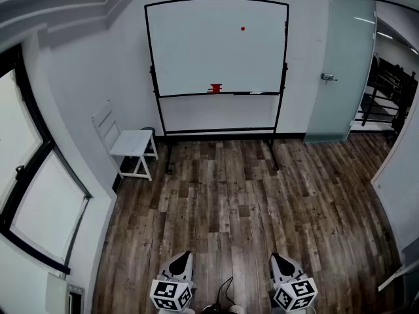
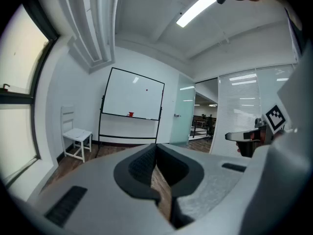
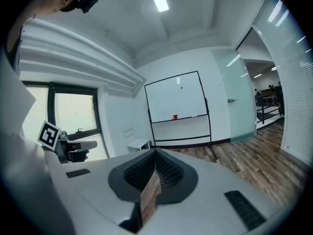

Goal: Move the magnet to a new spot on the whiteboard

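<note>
Not started: magnet [image 1: 243, 28] on whiteboard [image 1: 196, 51], 2 o'clock off centre; left gripper [image 1: 185, 256], right gripper [image 1: 276, 258] well apart (jaws together, empty). Everything remains.

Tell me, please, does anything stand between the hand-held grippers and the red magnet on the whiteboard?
Nothing visible: only bare floor separates the left hand-held gripper and right hand-held gripper from the magnet on the whiteboard.

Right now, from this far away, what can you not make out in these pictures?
magnet: only a tiny red dot in all views; shape unclear.
red thing on the whiteboard ledge: too small anywhere to name.
left gripper and right gripper: head view's bottom edge cuts off their bodies.
</note>
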Tool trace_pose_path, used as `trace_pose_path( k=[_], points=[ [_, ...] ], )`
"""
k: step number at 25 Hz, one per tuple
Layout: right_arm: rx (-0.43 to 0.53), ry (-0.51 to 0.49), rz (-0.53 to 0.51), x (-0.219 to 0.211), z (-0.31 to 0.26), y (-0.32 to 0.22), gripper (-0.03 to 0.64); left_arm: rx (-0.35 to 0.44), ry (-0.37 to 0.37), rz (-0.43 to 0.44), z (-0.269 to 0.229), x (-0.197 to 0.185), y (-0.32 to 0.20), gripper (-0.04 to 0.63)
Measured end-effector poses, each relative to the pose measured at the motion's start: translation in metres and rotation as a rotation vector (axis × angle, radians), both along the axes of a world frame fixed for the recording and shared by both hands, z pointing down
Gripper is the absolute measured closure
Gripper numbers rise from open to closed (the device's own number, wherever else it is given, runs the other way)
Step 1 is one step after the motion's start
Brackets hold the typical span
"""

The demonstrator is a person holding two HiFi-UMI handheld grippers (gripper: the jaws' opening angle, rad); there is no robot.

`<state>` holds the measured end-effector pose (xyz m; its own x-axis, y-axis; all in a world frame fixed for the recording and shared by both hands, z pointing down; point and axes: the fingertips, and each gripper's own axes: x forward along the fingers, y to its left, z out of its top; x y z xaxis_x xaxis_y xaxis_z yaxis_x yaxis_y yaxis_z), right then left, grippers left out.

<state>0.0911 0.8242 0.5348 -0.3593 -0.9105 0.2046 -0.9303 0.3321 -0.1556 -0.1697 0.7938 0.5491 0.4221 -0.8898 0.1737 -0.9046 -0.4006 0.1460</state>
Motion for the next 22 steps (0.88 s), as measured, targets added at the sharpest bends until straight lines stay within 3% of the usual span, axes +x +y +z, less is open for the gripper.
trace_pose_path(
  k=[6,11,19,22],
  points=[
    [0.025,0.023,-0.023,0.004,-0.006,-0.001,0.591,0.019,0.003,0.004,-0.007,0.011,0.002,0.585],
    [0.057,0.002,-0.011,0.023,-0.011,-0.006,0.591,0.03,-0.021,0.061,-0.007,0.042,0.006,0.584],
    [0.06,-0.033,-0.079,0.038,-0.009,-0.009,0.591,0.058,0.002,0.006,-0.009,0.073,0.003,0.583],
    [0.059,-0.035,-0.092,0.04,-0.009,-0.013,0.591,0.051,0.016,0.018,-0.01,0.08,0.001,0.529]
  ],
)
